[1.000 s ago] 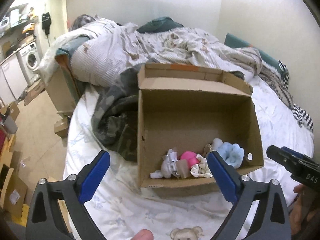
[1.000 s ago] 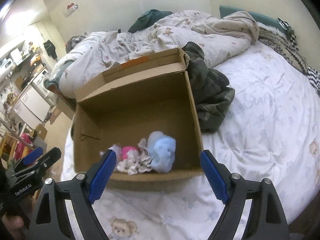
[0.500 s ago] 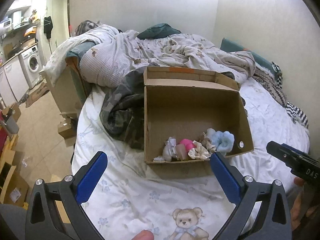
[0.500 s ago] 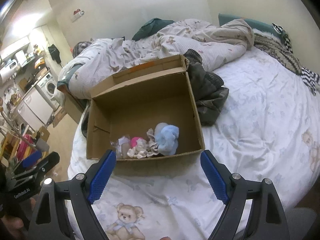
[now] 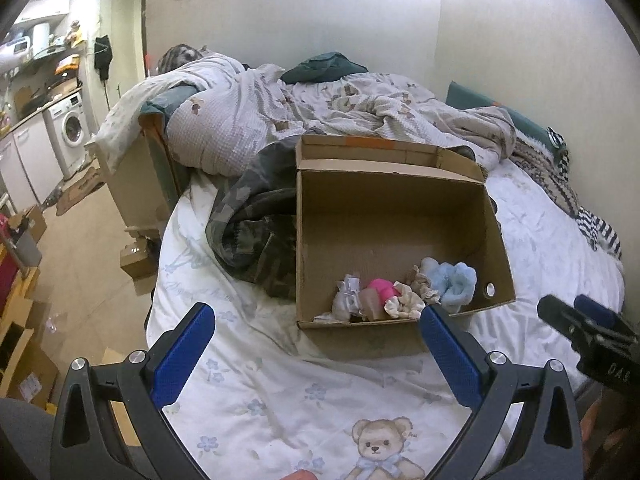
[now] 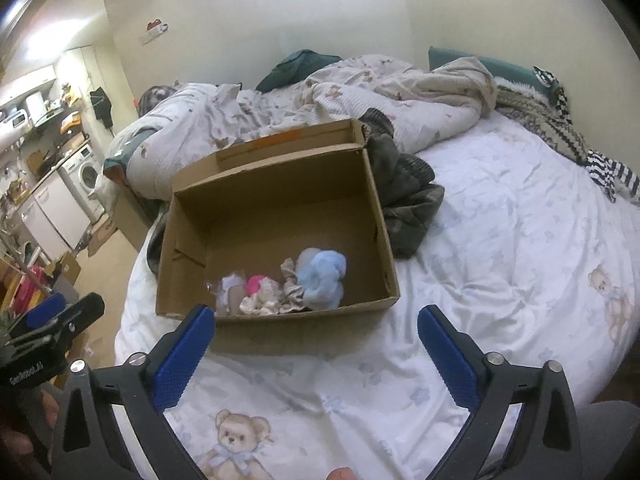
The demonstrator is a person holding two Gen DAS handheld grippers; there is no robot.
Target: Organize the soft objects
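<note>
An open cardboard box (image 5: 400, 208) (image 6: 280, 200) sits on the bed. Along its near wall lie several soft things: a light blue fluffy one (image 5: 456, 284) (image 6: 324, 276), a pink one (image 5: 382, 289) (image 6: 254, 283), cream ruffled cloth (image 5: 404, 305) (image 6: 262, 302) and a white-grey bundle (image 5: 346, 300) (image 6: 228, 284). My left gripper (image 5: 316, 340) is open and empty, held back from the box above the sheet. My right gripper (image 6: 316, 340) is open and empty, also short of the box. Each gripper shows at the edge of the other's view.
A dark camouflage garment (image 5: 256, 232) (image 6: 404, 196) lies beside the box. A rumpled bear-print duvet (image 5: 320, 112) is piled behind it. Striped cloth (image 6: 612, 176) lies at the bed's right edge. Floor with boxes and a washing machine (image 5: 70, 132) is to the left.
Both grippers have pulled back and up from the box, which now looks smaller and farther. More of the bear-print sheet shows in front. Jaws stayed open.
</note>
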